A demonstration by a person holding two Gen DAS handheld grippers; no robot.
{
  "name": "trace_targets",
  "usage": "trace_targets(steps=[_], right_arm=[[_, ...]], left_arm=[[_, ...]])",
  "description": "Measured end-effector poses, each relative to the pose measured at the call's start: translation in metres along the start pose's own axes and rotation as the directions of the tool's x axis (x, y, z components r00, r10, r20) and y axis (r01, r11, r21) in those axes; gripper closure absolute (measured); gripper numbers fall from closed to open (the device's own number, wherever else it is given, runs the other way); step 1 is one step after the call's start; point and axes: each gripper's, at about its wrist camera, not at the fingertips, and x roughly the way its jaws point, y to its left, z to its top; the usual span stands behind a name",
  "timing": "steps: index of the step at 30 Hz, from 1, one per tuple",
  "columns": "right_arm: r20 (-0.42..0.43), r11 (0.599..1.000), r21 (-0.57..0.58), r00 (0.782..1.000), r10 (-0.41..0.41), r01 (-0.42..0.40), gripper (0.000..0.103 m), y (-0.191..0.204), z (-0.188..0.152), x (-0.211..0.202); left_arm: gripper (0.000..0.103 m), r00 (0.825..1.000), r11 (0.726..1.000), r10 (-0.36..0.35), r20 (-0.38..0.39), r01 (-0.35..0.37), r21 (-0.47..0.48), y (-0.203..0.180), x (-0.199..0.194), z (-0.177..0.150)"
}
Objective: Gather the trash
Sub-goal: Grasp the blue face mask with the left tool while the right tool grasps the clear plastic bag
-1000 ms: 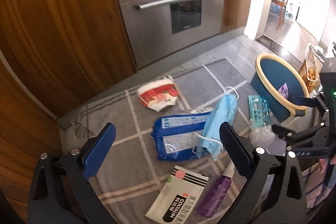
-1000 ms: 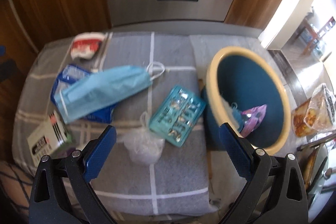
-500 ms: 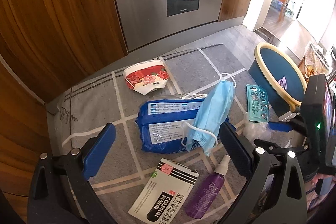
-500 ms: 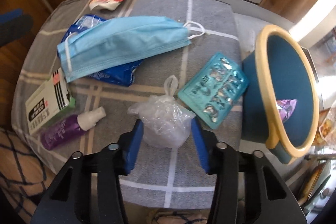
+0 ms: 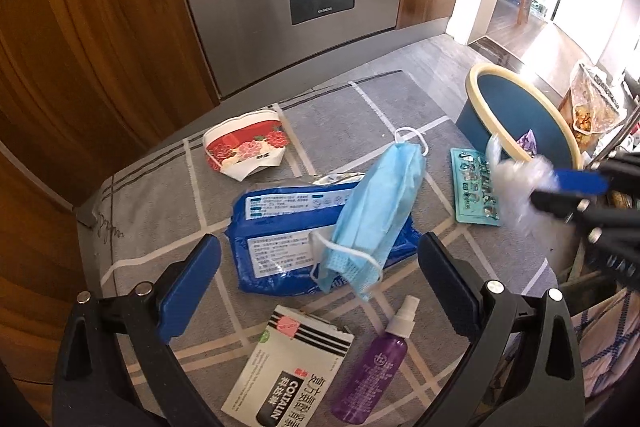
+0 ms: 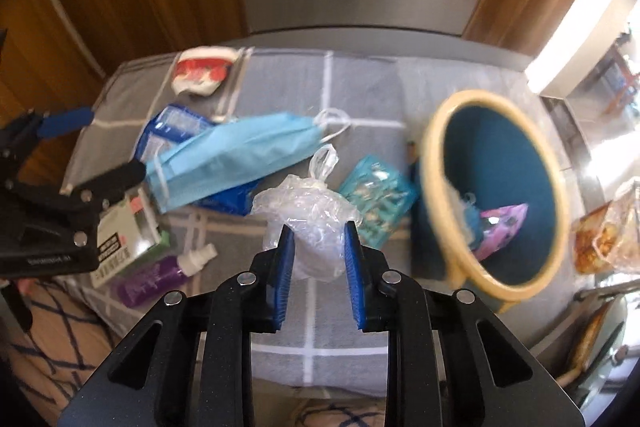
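- The paper cup (image 5: pixel 244 149) lies crushed on its side at the far left of the grey mat (image 5: pixel 160 203), its mouth toward the cabinets
- The blue wipes pack (image 5: pixel 288 235) lies flat mid-mat, long axis running left to right
- The face mask (image 5: pixel 376 203) rests across the pack's right end, long axis slanting from near to far, ear loop toward the oven
- The left gripper (image 5: pixel 316 291) hovers above the pack and mask, jaws spread wide, gripping nothing
- The white box (image 5: pixel 288 371) and purple spray bottle (image 5: pixel 372 375) lie near the mat's front edge, the bottle's nozzle pointing away
- The right gripper (image 6: pixel 318 245) squeezes the clear plastic bag (image 6: pixel 308 215), jaws closing on it, knot pointing up and away
- The blister pack (image 6: pixel 376 195) lies just beside the blue bin (image 6: pixel 436 163)
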Motion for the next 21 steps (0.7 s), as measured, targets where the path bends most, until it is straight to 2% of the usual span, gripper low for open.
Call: trace_targets(steps=[2, 8, 16, 21], right_arm=[[0.021, 1.000, 0.015, 1.000, -0.012, 0.012, 0.077, -0.010, 0.004, -0.007], [0.048, 0.998, 0.059, 0.999, 0.025, -0.028, 0.077, -0.029, 0.008, -0.015], [0.047, 0.996, 0.081, 0.998, 0.035, -0.039, 0.077, -0.043, 0.006, -0.016], [0.035, 0.994, 0.094, 0.998, 0.052, -0.056, 0.077, -0.047, 0.006, -0.012]], left_arm=[[0.006, 1.000, 1.000, -0.005, -0.011, 0.005, 0.005, -0.003, 0.005, 0.001], [0.010, 0.999, 0.999, -0.010, -0.033, 0.011, 0.045, -0.019, 0.022, 0.006], [0.016, 0.998, 0.993, -0.002, -0.066, 0.010, 0.115, -0.039, 0.049, 0.009], [0.041, 0.990, 0.984, 0.021, -0.139, 0.005, 0.180, -0.052, 0.065, 0.003]])
